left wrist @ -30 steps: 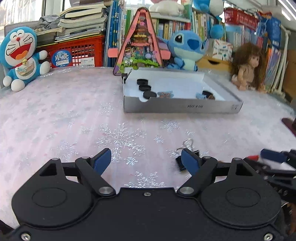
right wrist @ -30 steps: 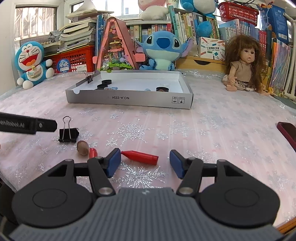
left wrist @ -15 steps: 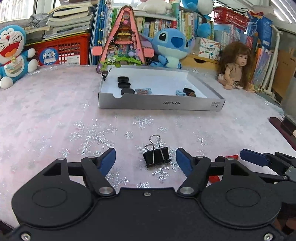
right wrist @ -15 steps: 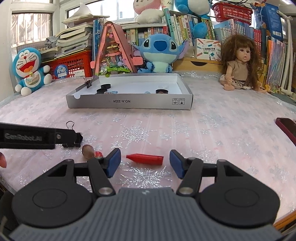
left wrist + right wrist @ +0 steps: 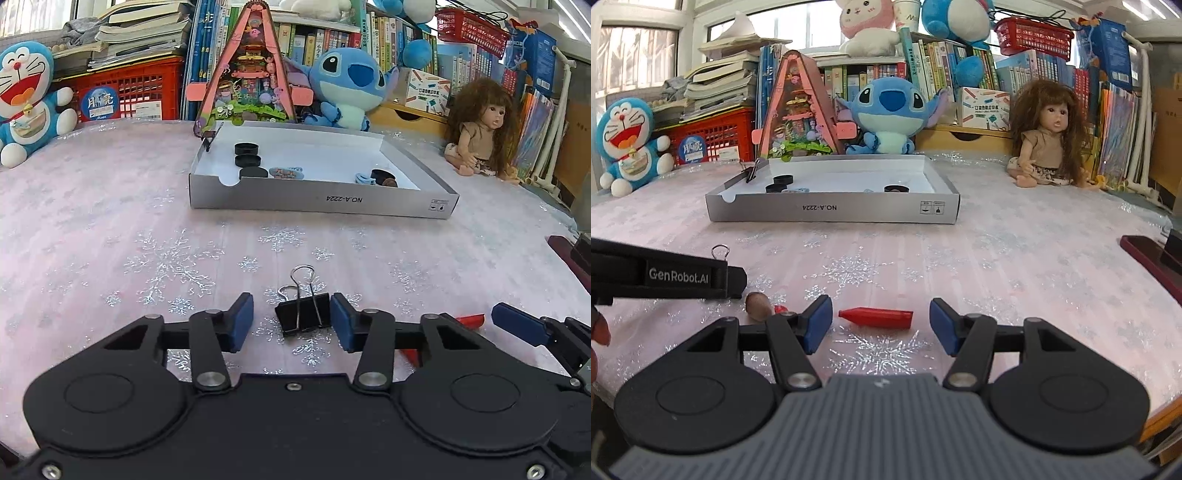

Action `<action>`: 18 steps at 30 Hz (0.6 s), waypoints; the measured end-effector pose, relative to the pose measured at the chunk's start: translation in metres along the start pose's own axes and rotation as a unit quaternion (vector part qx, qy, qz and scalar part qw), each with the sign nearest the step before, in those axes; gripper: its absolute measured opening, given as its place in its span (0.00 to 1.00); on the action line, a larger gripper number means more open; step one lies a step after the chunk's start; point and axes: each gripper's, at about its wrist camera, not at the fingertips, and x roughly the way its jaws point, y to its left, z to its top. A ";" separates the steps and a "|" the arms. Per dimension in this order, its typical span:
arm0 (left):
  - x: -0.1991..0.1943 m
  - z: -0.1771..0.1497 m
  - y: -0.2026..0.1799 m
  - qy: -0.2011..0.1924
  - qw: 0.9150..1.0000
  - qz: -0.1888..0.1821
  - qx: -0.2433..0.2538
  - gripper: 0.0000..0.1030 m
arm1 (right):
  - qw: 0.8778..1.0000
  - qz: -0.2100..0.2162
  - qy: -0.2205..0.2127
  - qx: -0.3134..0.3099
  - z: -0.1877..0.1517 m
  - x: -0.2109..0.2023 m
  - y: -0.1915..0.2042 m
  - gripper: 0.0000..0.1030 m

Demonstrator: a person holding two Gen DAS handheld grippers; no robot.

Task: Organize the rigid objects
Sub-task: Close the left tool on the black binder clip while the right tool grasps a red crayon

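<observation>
In the right wrist view, the left gripper hides most of the binder clip.

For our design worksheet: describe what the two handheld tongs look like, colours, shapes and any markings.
The left tongs have a matte black body with two round discs, silver screws and blue pads. The right tongs match, with a ribbed grey centre panel. White "GenRobot.AI" lettering runs along the left tongs' black side.

Red cap lies between the open right gripper's fingers.
</observation>
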 end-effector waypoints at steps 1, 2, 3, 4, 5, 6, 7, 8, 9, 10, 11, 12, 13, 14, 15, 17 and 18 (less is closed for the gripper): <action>0.000 0.000 0.000 -0.001 1.000 -0.001 0.000 0.34 | 1.000 0.000 0.001 0.003 0.000 0.000 -0.001 0.68; -0.001 0.000 0.000 -0.003 1.000 -0.003 0.000 0.29 | 1.000 -0.001 0.000 0.007 0.000 0.000 -0.001 0.67; -0.001 0.000 0.000 -0.004 1.000 -0.003 0.000 0.29 | 1.000 0.002 0.000 0.009 0.000 0.000 -0.002 0.65; -0.001 0.000 0.000 -0.005 1.000 -0.002 0.001 0.25 | 1.000 0.004 0.001 0.010 0.000 0.000 -0.002 0.57; -0.002 -0.001 0.000 -0.007 1.000 -0.002 0.004 0.25 | 1.000 0.005 0.002 0.012 -0.001 0.000 -0.002 0.50; -0.002 -0.001 -0.001 -0.008 1.000 -0.001 0.006 0.25 | 1.000 0.007 0.003 0.013 -0.001 0.000 -0.002 0.48; -0.003 -0.001 -0.001 -0.008 1.000 -0.001 0.007 0.24 | 1.000 0.010 0.005 0.012 -0.001 0.000 -0.002 0.48; -0.003 0.000 -0.001 -0.008 1.000 -0.002 0.008 0.24 | 1.000 0.012 0.005 0.009 -0.001 0.000 -0.001 0.48; -0.003 0.000 0.000 -0.008 1.000 -0.002 0.008 0.24 | 1.000 0.013 0.005 0.007 -0.001 0.000 -0.001 0.48; -0.003 0.000 0.000 -0.009 1.000 -0.003 0.009 0.24 | 1.000 0.014 0.002 0.005 -0.001 -0.001 0.000 0.47; -0.004 0.001 0.000 -0.010 1.000 -0.003 0.009 0.23 | 1.000 0.015 0.000 0.003 0.000 -0.001 0.000 0.47; -0.004 0.001 0.000 -0.011 1.000 -0.004 0.010 0.23 | 1.000 0.016 -0.003 0.001 0.000 -0.002 0.000 0.47; -0.005 0.002 0.001 -0.012 1.000 -0.003 0.010 0.22 | 1.000 0.016 -0.005 0.000 0.001 -0.002 0.000 0.47; -0.006 0.004 0.001 -0.014 1.000 -0.004 0.011 0.16 | 1.000 0.016 -0.006 -0.001 0.002 -0.002 0.000 0.47; -0.006 0.005 0.002 -0.015 1.000 -0.004 0.012 0.17 | 1.000 0.016 -0.007 -0.001 0.004 -0.001 -0.001 0.47; -0.007 0.009 0.004 -0.017 1.000 -0.004 0.012 0.16 | 1.000 0.016 -0.009 -0.001 0.008 0.000 -0.003 0.47; -0.006 0.011 0.005 -0.018 1.000 -0.003 0.012 0.16 | 1.000 0.015 -0.011 -0.001 0.011 0.001 -0.004 0.47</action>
